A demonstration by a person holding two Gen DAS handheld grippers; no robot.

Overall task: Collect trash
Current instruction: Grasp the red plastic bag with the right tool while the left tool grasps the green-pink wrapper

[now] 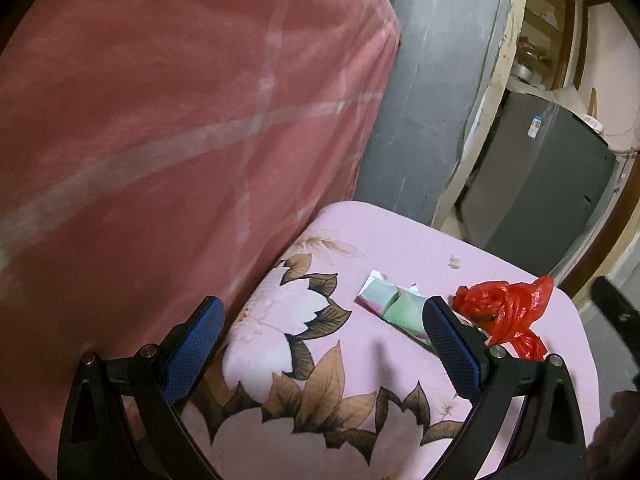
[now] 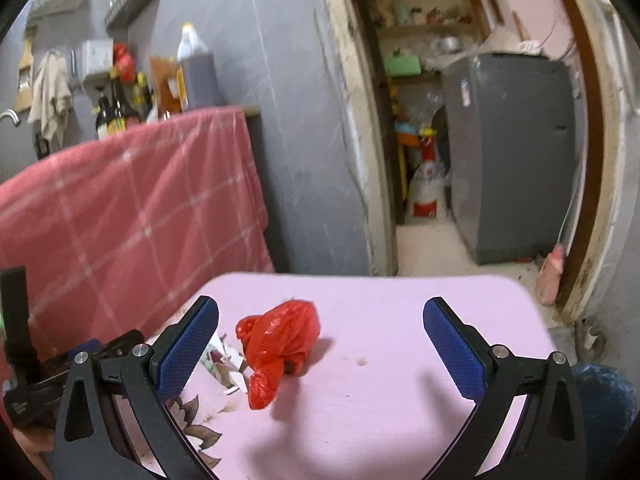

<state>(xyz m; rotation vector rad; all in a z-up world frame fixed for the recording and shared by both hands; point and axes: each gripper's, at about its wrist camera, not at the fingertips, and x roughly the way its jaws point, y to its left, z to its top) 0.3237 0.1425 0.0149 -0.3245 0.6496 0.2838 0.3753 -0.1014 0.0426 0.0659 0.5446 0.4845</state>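
A crumpled red plastic bag (image 1: 504, 312) (image 2: 280, 344) lies on a pink table with a flower print (image 1: 320, 360) (image 2: 400, 360). Beside it rests a folded paper wrapper (image 1: 388, 300) (image 2: 224, 364), white and green. My left gripper (image 1: 320, 344) hovers open over the flower print, its right finger in front of the wrapper's edge. My right gripper (image 2: 320, 344) is open too, low over the table, with the red bag between its fingers but nearer the left one. A small white scrap (image 1: 454, 262) lies farther back on the table.
A pink checked cloth (image 1: 180, 120) (image 2: 120, 208) hangs right along the table's left side. Behind stands a grey wall (image 2: 300, 120), a doorway with a grey appliance (image 2: 512, 152) and bottles (image 2: 192, 72) on a counter. A blue bin (image 2: 604, 404) sits low at the right.
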